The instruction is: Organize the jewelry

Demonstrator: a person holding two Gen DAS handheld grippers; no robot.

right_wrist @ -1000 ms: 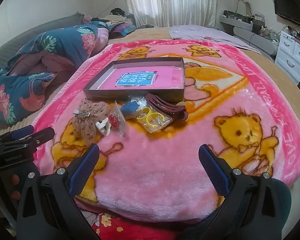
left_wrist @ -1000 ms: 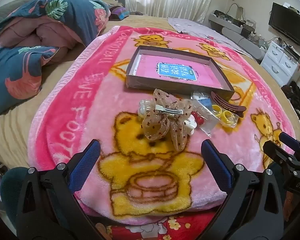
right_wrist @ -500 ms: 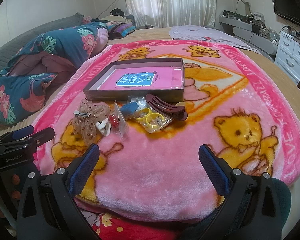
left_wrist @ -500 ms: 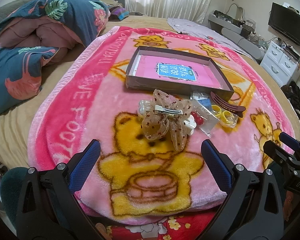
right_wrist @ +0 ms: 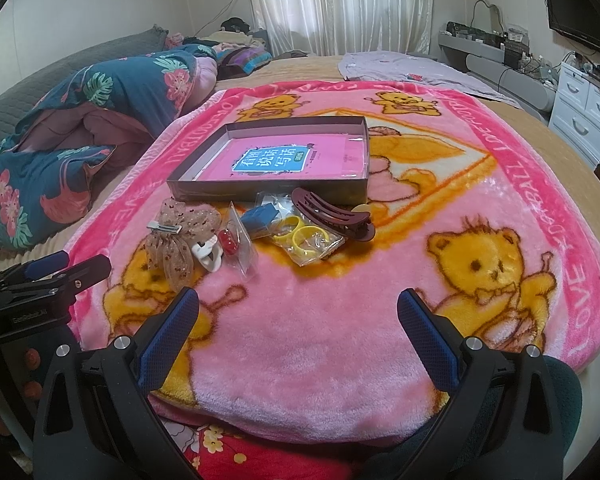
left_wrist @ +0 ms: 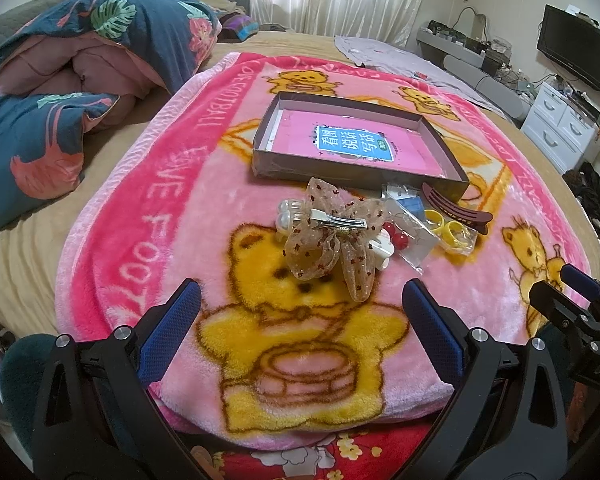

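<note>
left gripper (left_wrist: pixel 301 304) spread wide, empty, hovering low just short of the bow hair clip (left_wrist: pixel 332 236). right gripper (right_wrist: pixel 299 308) likewise spread, empty, level w/ it. clips & bagged bits lie right before the box (left_wrist: pixel 260 136), on the blanket (left_wrist: pixel 140 208).

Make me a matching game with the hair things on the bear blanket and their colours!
Things:
1. hair bow
2. claw clip
3. rings in the bag
4. beads in the clear packet

Colours:
A. yellow
B. red
C. see-through beige with red dots
D. dark maroon

Pairs: 1-C, 2-D, 3-A, 4-B
</note>
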